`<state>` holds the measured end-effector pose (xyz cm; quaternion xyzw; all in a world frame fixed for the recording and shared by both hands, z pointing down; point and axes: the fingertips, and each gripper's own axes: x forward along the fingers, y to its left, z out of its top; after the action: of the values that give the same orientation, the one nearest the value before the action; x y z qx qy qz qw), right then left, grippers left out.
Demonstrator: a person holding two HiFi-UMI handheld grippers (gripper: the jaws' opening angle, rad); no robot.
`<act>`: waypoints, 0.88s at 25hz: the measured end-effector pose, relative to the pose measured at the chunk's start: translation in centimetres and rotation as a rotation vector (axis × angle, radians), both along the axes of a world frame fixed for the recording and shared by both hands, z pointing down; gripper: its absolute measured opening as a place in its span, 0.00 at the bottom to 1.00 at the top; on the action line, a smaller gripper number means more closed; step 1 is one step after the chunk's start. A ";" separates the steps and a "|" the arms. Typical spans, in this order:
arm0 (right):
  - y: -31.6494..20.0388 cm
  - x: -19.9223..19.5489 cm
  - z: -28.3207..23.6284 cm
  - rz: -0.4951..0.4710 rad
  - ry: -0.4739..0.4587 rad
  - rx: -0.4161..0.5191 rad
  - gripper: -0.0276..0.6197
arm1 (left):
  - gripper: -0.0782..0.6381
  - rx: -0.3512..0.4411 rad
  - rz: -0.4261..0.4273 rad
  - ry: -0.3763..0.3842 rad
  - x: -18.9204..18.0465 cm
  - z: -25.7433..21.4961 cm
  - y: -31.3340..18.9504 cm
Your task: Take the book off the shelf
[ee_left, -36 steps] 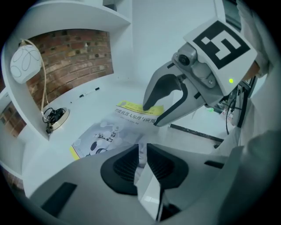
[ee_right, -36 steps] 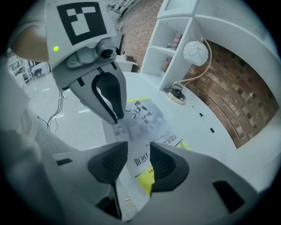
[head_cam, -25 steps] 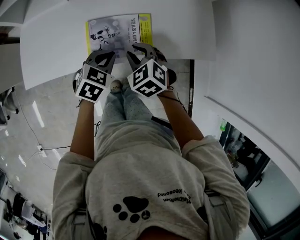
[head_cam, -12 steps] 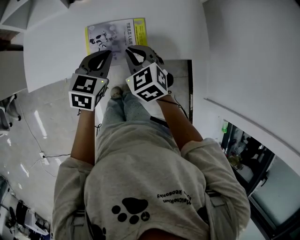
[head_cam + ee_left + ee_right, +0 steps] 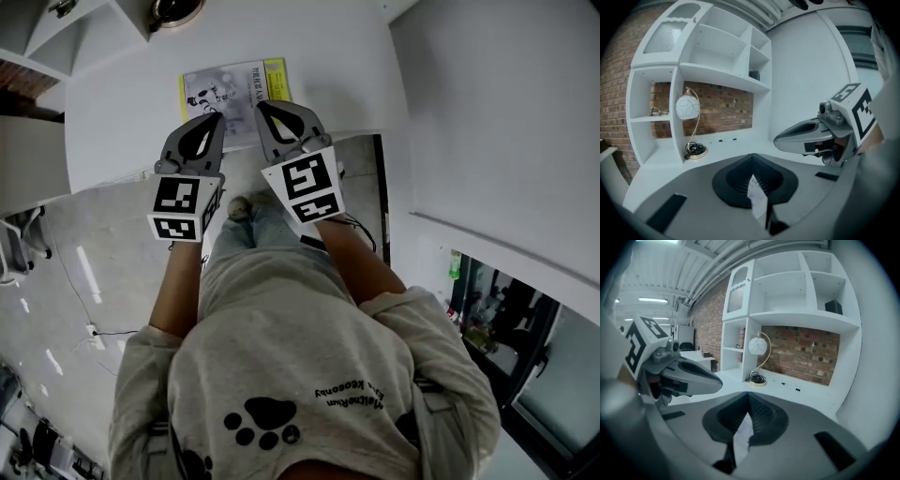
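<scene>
In the head view, the book [image 5: 234,89], with a grey cover and a yellow strip along its right side, lay flat over the white bench [image 5: 112,122]. Its near edge met the tips of both tools. The left tongs [image 5: 216,116] took that edge toward its left corner and the right tongs [image 5: 263,105] toward its right, the two side by side and pointing away from the person's grey sweatshirt [image 5: 300,375]. From this angle it could not be told whether the book rested on the bench or hung just above it. In the left gripper view, the left tongs [image 5: 752,160] were pressed together on a thin pale sliver of the book [image 5: 758,197] that ran back from the tips. The right tongs [image 5: 779,138] showed close by at the right, and beyond stood a white shelf unit [image 5: 722,77] with a round lamp [image 5: 688,107] before a brick wall [image 5: 724,107]. In the right gripper view, the right tongs [image 5: 748,398] had just been closing and pinched a pale edge of the book [image 5: 740,439] between their ribbed pads, with the left tongs [image 5: 717,383] at the left.
</scene>
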<state>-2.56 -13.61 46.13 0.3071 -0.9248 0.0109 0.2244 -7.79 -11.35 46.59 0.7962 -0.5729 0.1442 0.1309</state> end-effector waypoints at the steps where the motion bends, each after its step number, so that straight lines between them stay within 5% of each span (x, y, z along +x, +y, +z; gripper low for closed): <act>1: 0.2 0.1 -0.7 0.005 -0.010 0.016 0.07 | 0.12 0.016 -0.009 -0.003 -0.1 -0.6 0.1; 22: 4.9 3.3 -12.5 0.024 -0.258 0.210 0.07 | 0.12 0.286 -0.145 -0.026 1.3 -13.1 4.6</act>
<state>0.77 -8.73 33.60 0.3361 -0.9382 -0.0439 0.0704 -6.47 -6.70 33.49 0.7615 -0.6450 0.0616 0.0191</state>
